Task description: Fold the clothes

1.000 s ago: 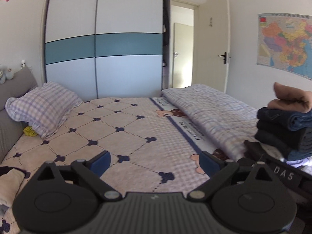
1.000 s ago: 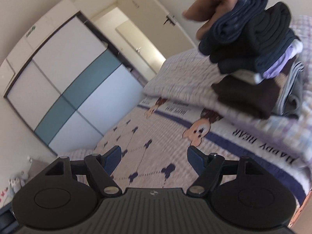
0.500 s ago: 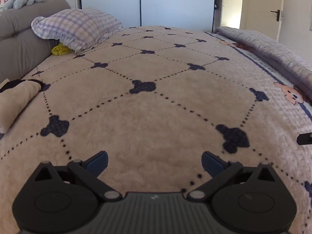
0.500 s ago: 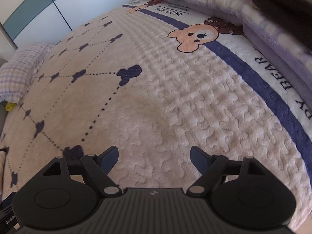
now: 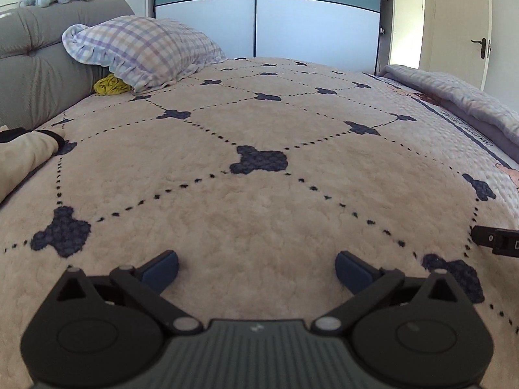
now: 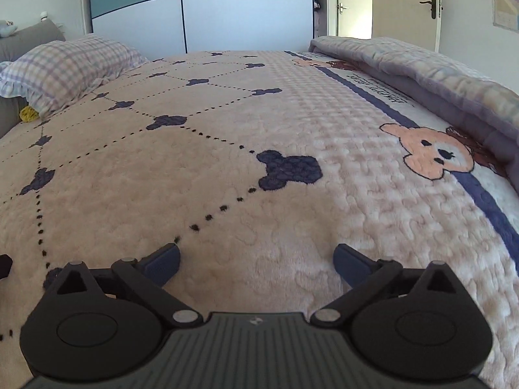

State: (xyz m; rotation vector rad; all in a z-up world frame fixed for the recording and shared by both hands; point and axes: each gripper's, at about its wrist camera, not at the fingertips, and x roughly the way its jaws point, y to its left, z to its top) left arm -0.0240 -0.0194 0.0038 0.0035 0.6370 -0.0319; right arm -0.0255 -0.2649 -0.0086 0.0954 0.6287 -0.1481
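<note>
left gripper (image 5: 256, 267) spread, empty | right gripper (image 6: 256, 261) spread, empty | cream garment (image 5: 22, 159) left view only

Both wrist cameras are sitting low and close over the bed blanket (image 5: 259, 220), looking along it toward the far wardrobe (image 5: 292, 22). The left view is facing slightly left, taking in the headboard (image 5: 35, 74). The right view is taking in the folded quilt (image 6: 438, 74). Both are sharing the plaid pillow (image 5: 146, 48), wardrobe and door (image 6: 405, 3).

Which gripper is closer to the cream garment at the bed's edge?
Left. The cream garment lies just left of the left gripper; the right gripper works farther right, near the bear print.
</note>
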